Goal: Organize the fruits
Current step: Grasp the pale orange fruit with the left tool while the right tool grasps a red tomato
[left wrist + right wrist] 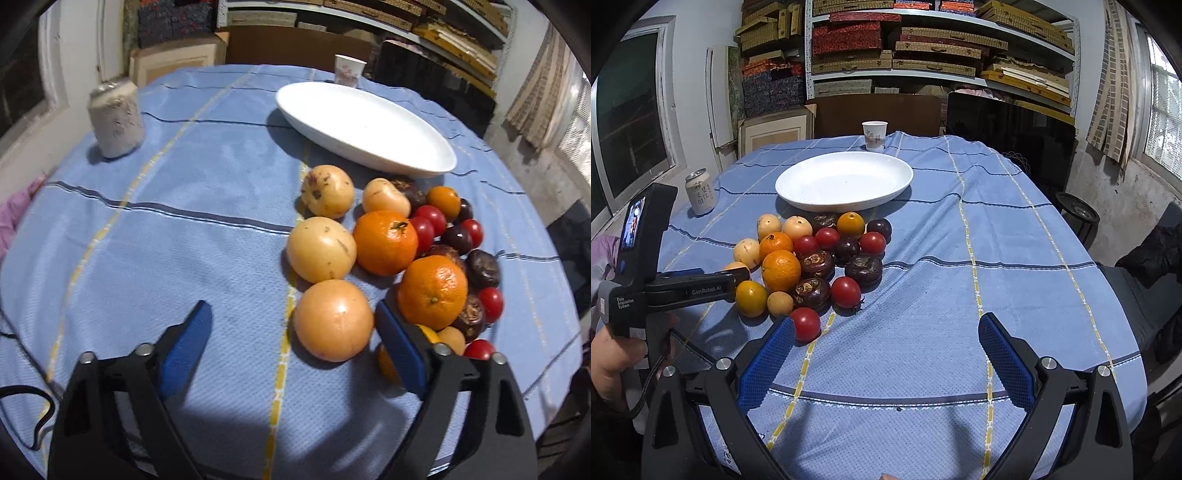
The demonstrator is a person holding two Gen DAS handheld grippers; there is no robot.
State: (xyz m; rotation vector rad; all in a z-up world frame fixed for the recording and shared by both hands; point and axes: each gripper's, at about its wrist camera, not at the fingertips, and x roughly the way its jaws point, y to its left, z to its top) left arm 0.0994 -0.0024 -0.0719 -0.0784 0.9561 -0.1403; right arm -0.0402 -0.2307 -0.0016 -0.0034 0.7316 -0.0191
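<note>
The fruits sit in one tight heap on the blue-clothed worktop (960, 295), just in front of the empty white plate (844, 180), which serves here as the landmark. The left tongs (291, 325) stand apart, holding nothing, at the end of the heap farthest from the plate, with the nearest pale round fruit (333, 319) between the pads and the right pad close against it, perhaps touching. The right tongs (886, 332) are also spread wide and hold nothing, hovering over bare cloth farther from the plate than the heap, with a red tomato (806, 323) just beside the left pad. The likely trouble comes from crowding: the big orange (433, 292) lies just beyond the left tongs' right pad, so a closing or sideways move could nudge it, and because the fruits lean on one another, the small tomatoes and dark round fruits (817, 264) could roll away across the cloth. The pale fruit looks smooth and round, so an off-centre squeeze could squirt it out. The plate is shallow, and a drop from height could send fruit over its rim.
</note>
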